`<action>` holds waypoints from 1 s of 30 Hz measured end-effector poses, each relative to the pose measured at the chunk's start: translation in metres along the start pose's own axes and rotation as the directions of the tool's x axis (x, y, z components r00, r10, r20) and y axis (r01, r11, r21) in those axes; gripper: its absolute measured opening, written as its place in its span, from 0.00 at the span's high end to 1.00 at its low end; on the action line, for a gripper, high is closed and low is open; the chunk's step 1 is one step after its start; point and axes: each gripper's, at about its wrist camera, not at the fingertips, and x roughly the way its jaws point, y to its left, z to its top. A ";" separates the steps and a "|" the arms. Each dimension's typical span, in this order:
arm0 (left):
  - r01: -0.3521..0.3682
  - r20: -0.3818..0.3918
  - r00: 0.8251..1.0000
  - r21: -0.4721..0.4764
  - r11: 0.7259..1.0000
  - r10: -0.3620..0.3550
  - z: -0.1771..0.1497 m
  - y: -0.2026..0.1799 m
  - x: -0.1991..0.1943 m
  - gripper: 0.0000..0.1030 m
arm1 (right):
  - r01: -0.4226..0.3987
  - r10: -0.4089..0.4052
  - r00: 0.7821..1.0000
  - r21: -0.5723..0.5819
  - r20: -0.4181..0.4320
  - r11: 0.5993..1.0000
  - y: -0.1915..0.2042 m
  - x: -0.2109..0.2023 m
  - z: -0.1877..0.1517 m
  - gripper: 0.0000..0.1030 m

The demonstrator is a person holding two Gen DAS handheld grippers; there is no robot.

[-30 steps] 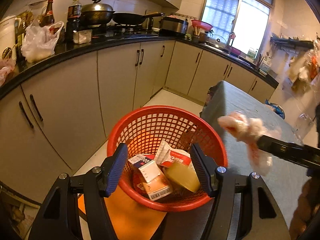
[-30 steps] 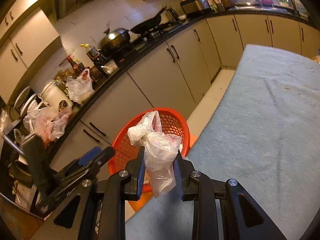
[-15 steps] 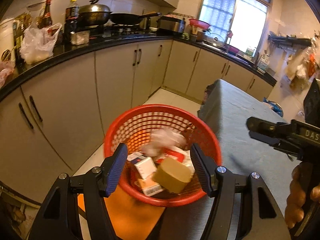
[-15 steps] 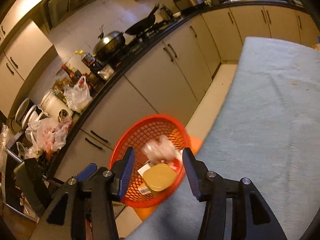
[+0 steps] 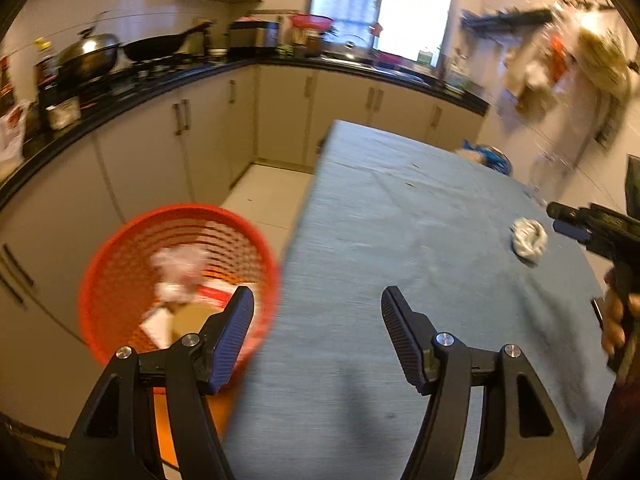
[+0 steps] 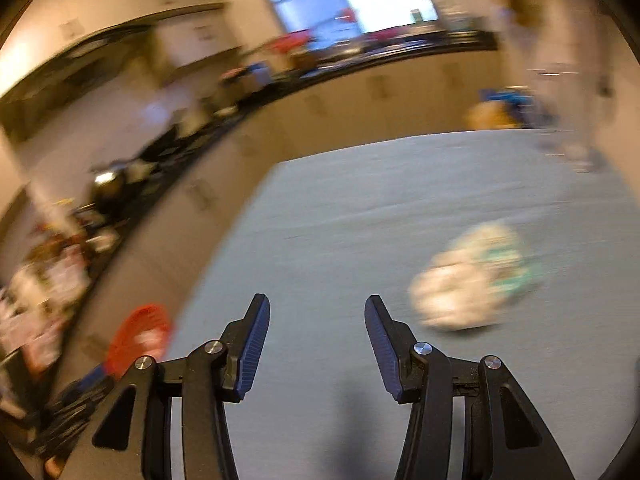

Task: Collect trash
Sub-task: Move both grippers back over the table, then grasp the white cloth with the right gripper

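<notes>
A red mesh basket (image 5: 120, 264) stands on the floor left of the table and holds a clear plastic bag (image 5: 180, 264), cartons and other trash. It also shows small in the right wrist view (image 6: 136, 340). A crumpled white wrapper (image 5: 528, 238) lies on the blue-grey tablecloth (image 5: 380, 240); in the right wrist view it (image 6: 476, 280) is blurred, ahead and right of the fingers. My left gripper (image 5: 318, 324) is open and empty over the table's near left edge. My right gripper (image 6: 316, 336) is open and empty; it shows in the left wrist view (image 5: 568, 220) just right of the wrapper.
Kitchen cabinets with a black counter (image 5: 160, 80) run along the left and back, with pans and bottles on top. A blue bag (image 5: 488, 156) sits at the table's far right. An orange stool seat (image 5: 164, 420) is below the basket.
The right gripper opened and dropped the plastic bag into the basket, then swung right toward the white wrapper. The left gripper turned right, from over the basket to the table.
</notes>
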 end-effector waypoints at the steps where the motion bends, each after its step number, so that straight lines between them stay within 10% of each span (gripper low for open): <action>1: 0.013 -0.011 1.000 0.017 1.000 -0.013 0.000 -0.012 0.004 0.37 | 0.055 -0.055 0.998 -0.005 -0.014 0.998 -0.015 0.002 0.005 0.47; 8: 0.076 -0.071 0.995 0.096 0.992 -0.070 0.003 -0.065 0.022 0.36 | 0.178 -0.176 0.980 0.005 -0.094 0.984 -0.062 0.045 0.015 0.48; 12: 0.104 -0.102 0.991 0.124 0.987 -0.092 0.012 -0.090 0.030 0.36 | 0.176 -0.174 0.977 0.001 -0.121 0.984 -0.070 0.056 0.010 0.79; 16: 0.122 -0.125 0.987 0.159 0.980 -0.103 0.018 -0.117 0.037 0.36 | 0.097 -0.095 0.995 0.067 -0.034 0.993 -0.084 0.022 0.017 0.81; 23: 0.166 -0.164 0.977 0.167 0.972 -0.139 0.026 -0.156 0.053 0.35 | 0.343 -0.359 0.932 0.210 0.045 0.916 -0.146 0.014 0.036 0.81; 26: 0.182 -0.194 0.970 0.163 0.970 -0.149 0.033 -0.166 0.064 0.35 | 0.327 -0.331 0.944 0.197 -0.014 0.924 -0.150 0.034 0.032 0.81; 30: 0.204 -0.222 0.960 0.141 0.969 -0.170 0.047 -0.178 0.081 0.30 | 0.088 -0.072 0.995 0.241 -0.076 0.967 -0.141 0.043 0.024 0.82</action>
